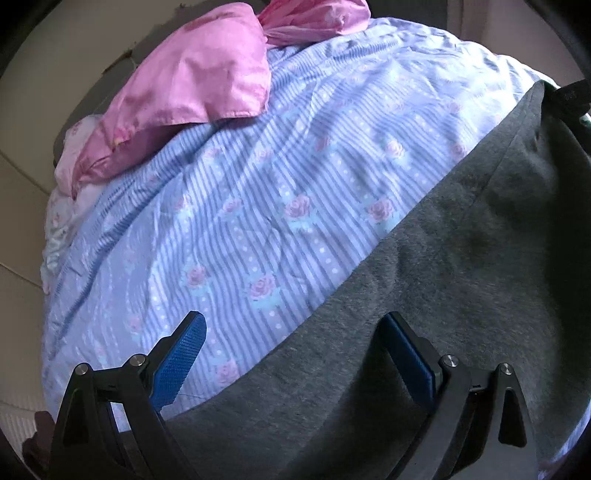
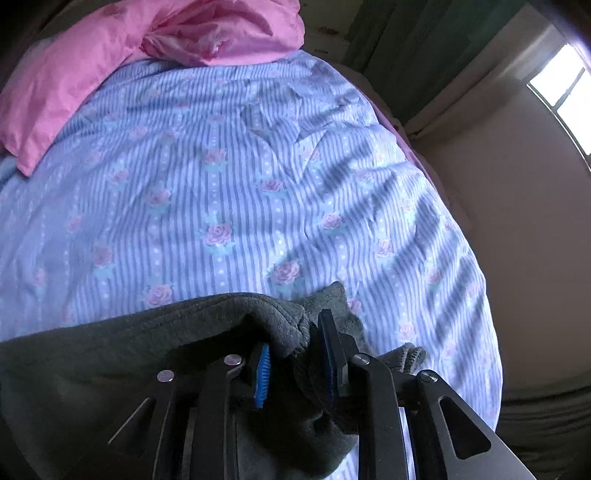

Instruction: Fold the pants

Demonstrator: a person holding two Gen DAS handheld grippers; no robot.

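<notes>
Grey sweatpants [image 1: 443,277] lie across the blue striped, rose-printed bed sheet [image 1: 240,192], running from the lower middle to the upper right in the left wrist view. My left gripper [image 1: 291,332] is open and empty, just above the pants' edge, one finger over the sheet and one over the grey cloth. In the right wrist view my right gripper [image 2: 295,347] is shut on a bunched, ribbed end of the pants [image 2: 295,332], lifted a little off the sheet [image 2: 221,184]. The right gripper's tip [image 1: 572,96] shows at the pants' far end.
A pink pillow [image 1: 192,88] and crumpled pink cloth [image 1: 317,18] lie at the head of the bed; they also show in the right wrist view [image 2: 74,74]. The bed's right edge drops to a wall with a bright window [image 2: 561,85].
</notes>
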